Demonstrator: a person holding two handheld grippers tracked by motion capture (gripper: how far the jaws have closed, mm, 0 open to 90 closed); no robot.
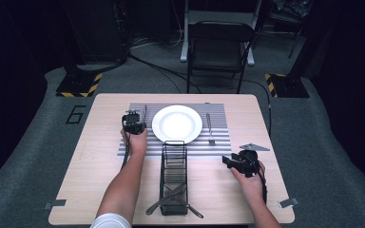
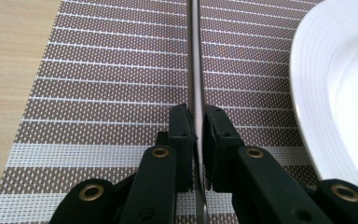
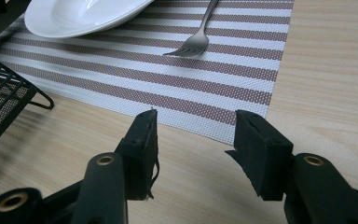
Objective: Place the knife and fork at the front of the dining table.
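Metal knife [image 2: 196, 70] sits clamped in left hand-held gripper [image 2: 196, 122].

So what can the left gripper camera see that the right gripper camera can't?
The left gripper view alone shows the left gripper shut on a thin metal utensil, seen edge-on; whether it is a knife I cannot tell. The right gripper view alone shows the right gripper with open jaws and nothing between them, a fork, a black wire rack and the wooden table. Both show the white plate and the striped placemat.
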